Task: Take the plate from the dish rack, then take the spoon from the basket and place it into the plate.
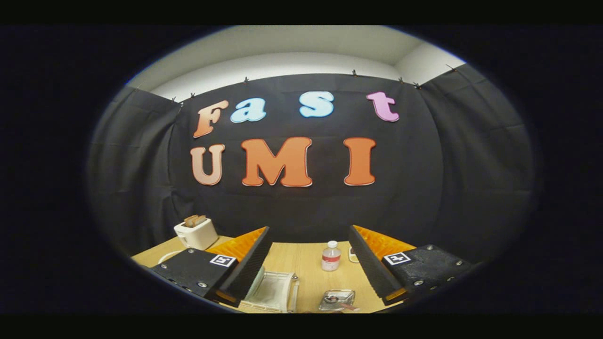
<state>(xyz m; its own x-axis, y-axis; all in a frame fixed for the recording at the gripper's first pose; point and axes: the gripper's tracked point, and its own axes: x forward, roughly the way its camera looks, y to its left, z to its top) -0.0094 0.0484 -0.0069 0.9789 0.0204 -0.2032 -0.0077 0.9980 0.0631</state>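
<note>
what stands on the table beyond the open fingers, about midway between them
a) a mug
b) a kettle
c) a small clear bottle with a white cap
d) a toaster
c) A small clear bottle with a white cap stands upright on the wooden table, beyond the gap of the open gripper; the toaster sits off behind the left finger instead.

The gripper is hovering with fingers spread wide, gripping nothing. Bare table is lying between them; a bottle is standing far ahead, the dish rack near left, the basket near right.
</note>
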